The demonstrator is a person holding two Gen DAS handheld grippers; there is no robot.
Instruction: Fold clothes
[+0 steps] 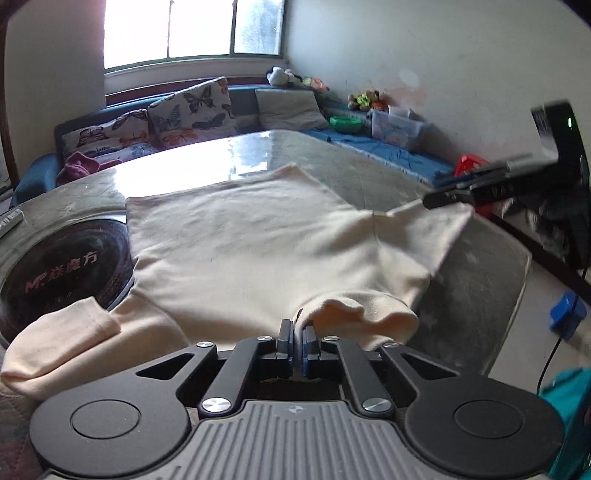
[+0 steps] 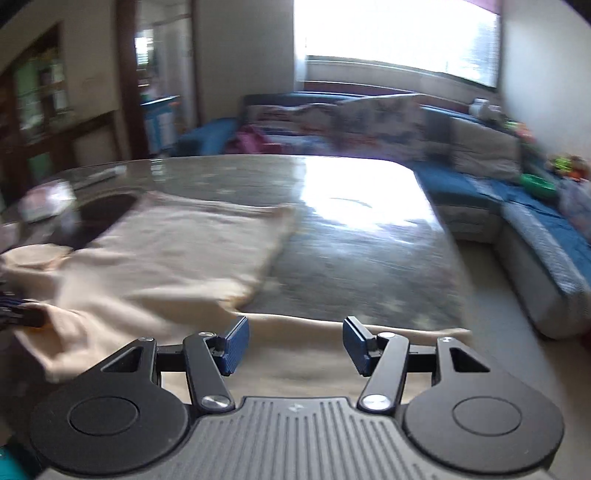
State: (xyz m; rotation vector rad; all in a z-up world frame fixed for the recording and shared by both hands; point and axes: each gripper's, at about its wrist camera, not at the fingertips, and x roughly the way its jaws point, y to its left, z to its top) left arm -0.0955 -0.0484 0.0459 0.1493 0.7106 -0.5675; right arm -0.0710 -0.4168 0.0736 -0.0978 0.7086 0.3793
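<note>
Daylight from a wide window [image 1: 192, 29] falls across a glossy stone-patterned worktop [image 1: 332, 155] that carries a cream shirt [image 1: 236, 236], spread flat with its hem toward the far side.

Nearest in the left wrist view, the left gripper [image 1: 297, 341] has its fingers pressed together, and a fold of the shirt's near edge, by the neckline, sits pinched between them. The cloth bulges up just beyond the tips. A short sleeve [image 1: 62, 332] lies to the left of the fingers, doubled over on itself, partly over a round black inset [image 1: 62, 273] in the worktop that bears printed lettering. The other sleeve [image 1: 424, 229] reaches out to the right, and the right gripper's dark fingertips [image 1: 443, 197] hover at its outer edge; whether they touch it I cannot tell.

The right wrist view is blurred. There the right gripper [image 2: 295, 343] stands wide open, its blue pads [image 2: 232, 345] well apart with nothing between them, and a band of cream cloth lies just under and beyond them at the worktop's near edge.

Farther off, a blue sofa [image 1: 388, 147] runs along the walls with butterfly-print cushions [image 1: 192, 110] and a few toys [image 1: 365, 99].
</note>
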